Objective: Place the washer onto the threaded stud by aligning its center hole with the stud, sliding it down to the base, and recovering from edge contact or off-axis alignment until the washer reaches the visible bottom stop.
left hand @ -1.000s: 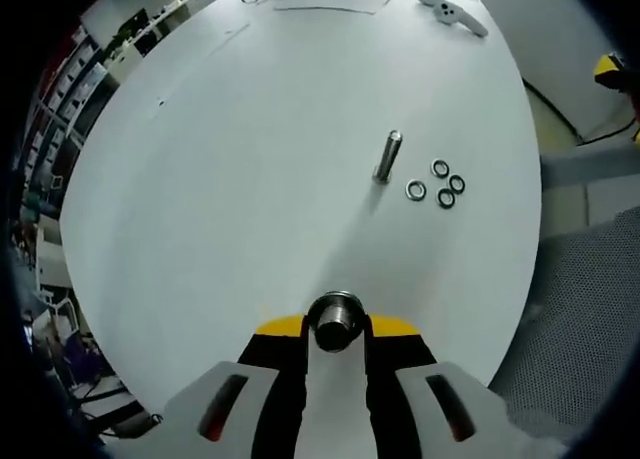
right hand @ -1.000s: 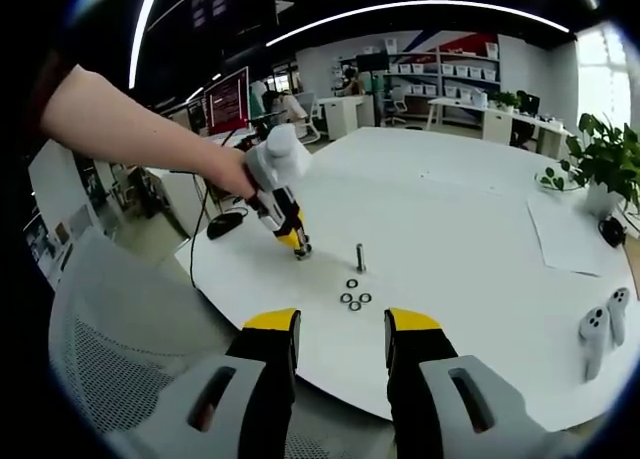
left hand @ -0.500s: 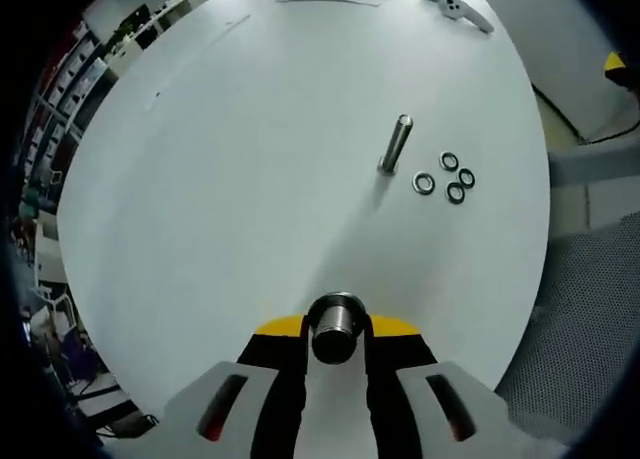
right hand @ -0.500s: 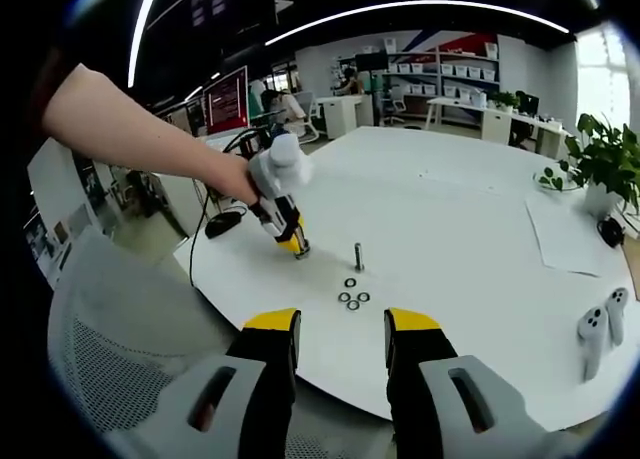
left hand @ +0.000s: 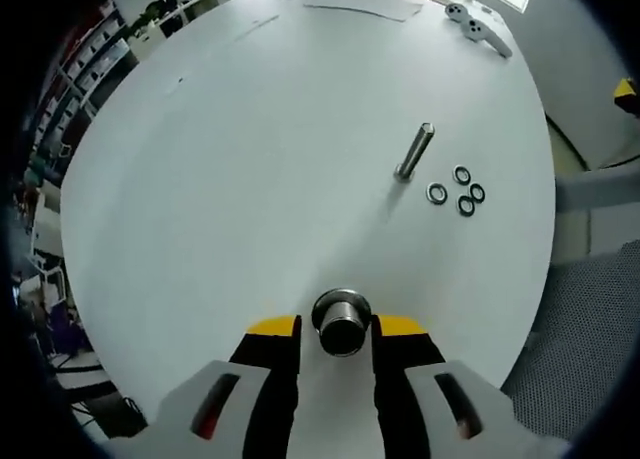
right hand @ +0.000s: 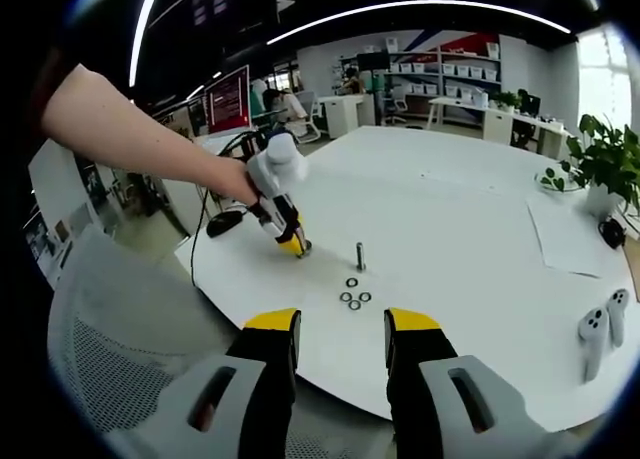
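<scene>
A steel threaded stud [left hand: 413, 151] stands upright on the white round table [left hand: 230, 179], with several dark washers [left hand: 461, 190] lying flat just to its right. My left gripper [left hand: 341, 329] is shut on a short round metal cylinder [left hand: 341, 320], well short of the stud. In the right gripper view a person's hand holds that left gripper [right hand: 297, 246] low over the table, left of the stud [right hand: 360, 257] and the washers [right hand: 353, 296]. My right gripper [right hand: 340, 341] is open with nothing between its fingers, back from the table's near edge.
Two white hand controllers [left hand: 478, 22] and a paper sheet [left hand: 365, 4] lie at the table's far side. A mesh chair [right hand: 120, 349] sits by the near edge. A potted plant [right hand: 600, 169] stands at the right, and desks and shelves fill the room behind.
The left gripper view has shifted a little, so the stud and washers sit slightly further right; the cylinder stays gripped. The right gripper has not moved.
</scene>
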Tool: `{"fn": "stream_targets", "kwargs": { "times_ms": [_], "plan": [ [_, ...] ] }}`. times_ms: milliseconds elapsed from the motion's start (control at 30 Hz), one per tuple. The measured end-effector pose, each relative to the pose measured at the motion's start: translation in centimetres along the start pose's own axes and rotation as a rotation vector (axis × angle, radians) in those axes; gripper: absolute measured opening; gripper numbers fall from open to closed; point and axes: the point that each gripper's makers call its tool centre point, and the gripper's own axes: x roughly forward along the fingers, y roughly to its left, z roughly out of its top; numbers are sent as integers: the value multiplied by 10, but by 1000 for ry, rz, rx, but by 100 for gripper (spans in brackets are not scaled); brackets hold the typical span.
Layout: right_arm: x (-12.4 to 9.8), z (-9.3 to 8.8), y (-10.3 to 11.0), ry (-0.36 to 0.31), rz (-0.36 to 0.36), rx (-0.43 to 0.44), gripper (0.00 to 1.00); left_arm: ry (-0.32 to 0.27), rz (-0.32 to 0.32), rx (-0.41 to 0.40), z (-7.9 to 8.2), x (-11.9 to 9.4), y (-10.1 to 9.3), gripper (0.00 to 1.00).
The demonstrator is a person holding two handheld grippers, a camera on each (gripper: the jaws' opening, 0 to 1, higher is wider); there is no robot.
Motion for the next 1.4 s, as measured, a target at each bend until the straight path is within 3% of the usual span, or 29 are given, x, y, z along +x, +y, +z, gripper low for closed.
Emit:
{"fn": "stream_targets", "kwargs": {
  "times_ms": [533,633,733,1033,1233,1400],
  "plan": [
    [1,0,5,3,27,3,36,-85,40,-73,-2,-27,-4,27],
    [1,1,6,-5,35,13,36,-137,58,-124,0,-37,-9,27],
    [1,2,8,-8,45,12,36,-241,70,-192,5,-49,-16,28],
    [1,3,11,-13,60,2,36,-301,104,-243,-12,-71,-38,28],
    [1,2,14,-10,68,-9,36,-408,125,-308,-10,-97,-49,28],
    [2,1,14,-3,68,-13,36,-452,139,-318,-17,-114,-60,28]
  ]
}}
